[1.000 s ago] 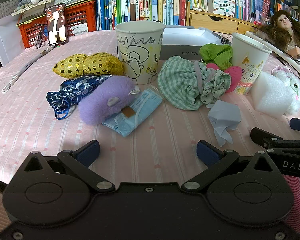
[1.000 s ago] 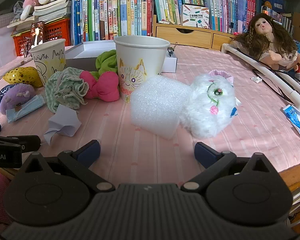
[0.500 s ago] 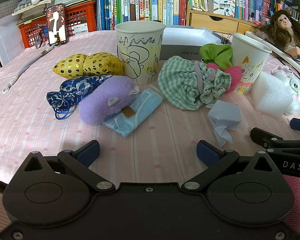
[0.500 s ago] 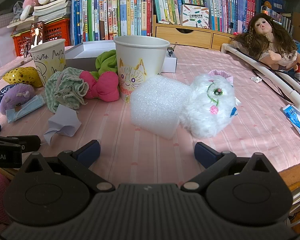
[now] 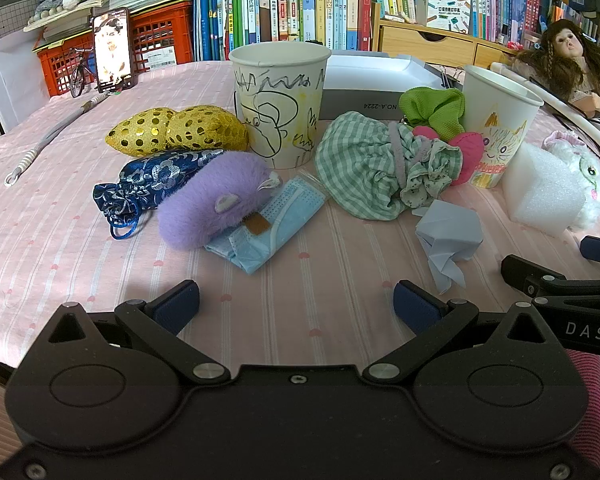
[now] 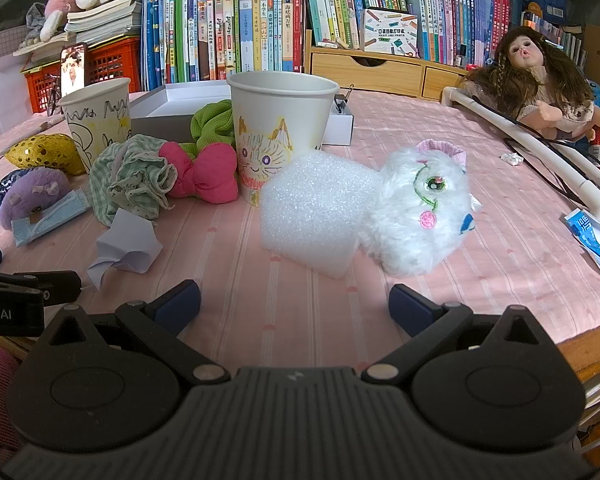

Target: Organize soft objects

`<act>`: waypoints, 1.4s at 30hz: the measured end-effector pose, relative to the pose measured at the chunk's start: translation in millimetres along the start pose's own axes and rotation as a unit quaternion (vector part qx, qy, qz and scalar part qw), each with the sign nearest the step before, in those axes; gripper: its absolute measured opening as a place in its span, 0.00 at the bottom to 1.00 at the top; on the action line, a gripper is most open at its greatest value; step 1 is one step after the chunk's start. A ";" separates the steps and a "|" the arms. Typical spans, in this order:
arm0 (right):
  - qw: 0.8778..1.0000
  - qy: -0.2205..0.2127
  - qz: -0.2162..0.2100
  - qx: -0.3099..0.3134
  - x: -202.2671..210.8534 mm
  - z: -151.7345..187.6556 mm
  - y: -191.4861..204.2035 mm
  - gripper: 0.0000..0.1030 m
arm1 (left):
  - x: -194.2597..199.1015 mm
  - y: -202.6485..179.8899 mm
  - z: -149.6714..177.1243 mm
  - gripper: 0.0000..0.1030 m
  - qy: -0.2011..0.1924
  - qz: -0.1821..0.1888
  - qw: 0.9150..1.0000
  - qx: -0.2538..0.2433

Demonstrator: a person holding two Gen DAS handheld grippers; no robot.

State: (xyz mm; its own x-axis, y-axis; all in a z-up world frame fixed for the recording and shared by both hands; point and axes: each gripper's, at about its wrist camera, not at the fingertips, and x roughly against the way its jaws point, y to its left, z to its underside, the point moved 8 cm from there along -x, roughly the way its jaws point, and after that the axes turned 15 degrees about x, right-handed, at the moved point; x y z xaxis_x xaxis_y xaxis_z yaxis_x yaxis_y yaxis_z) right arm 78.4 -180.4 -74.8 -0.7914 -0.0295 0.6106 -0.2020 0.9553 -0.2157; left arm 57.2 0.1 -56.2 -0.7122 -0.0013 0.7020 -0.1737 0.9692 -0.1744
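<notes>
Over the near edge of the pink desk [image 5: 60,240] you hold both claws low and level, left claw [image 5: 296,300] and right claw [image 6: 294,300] each with fingers wide apart and empty. Your left view shows the purple plush [image 5: 212,204] lying on the blue mask [image 5: 276,224] beside the gingham pouch [image 5: 364,168]. Only your right view fully shows the foam block [image 6: 316,208] touching the white furry toy [image 6: 420,212].

Bare tablecloth [image 5: 300,280] lies before the soft clutter; foam block [image 6: 312,212] blocks ahead.
</notes>
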 end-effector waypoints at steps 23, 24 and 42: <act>1.000 0.000 0.000 0.000 0.1 0.3 0.8 1.00 | -0.3 -0.2 -0.1 1.00 -0.001 0.001 1.000 -0.002; 1.000 0.000 0.000 0.000 0.1 0.3 0.9 1.00 | -0.4 -0.1 -0.2 1.00 -0.001 0.001 1.000 -0.003; 0.999 -0.043 -0.001 0.005 1.0 3.3 1.5 1.00 | 0.3 6.3 0.4 1.00 -0.010 0.023 1.000 -0.012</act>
State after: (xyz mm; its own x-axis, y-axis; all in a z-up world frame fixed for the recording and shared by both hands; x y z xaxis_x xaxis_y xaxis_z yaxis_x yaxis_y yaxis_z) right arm 75.4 -179.9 -77.0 -0.8374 -0.0574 0.5436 -0.2096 0.9522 -0.2223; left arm 55.6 6.1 -57.4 -0.7330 0.0378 0.6792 -0.1253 0.9739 -0.1894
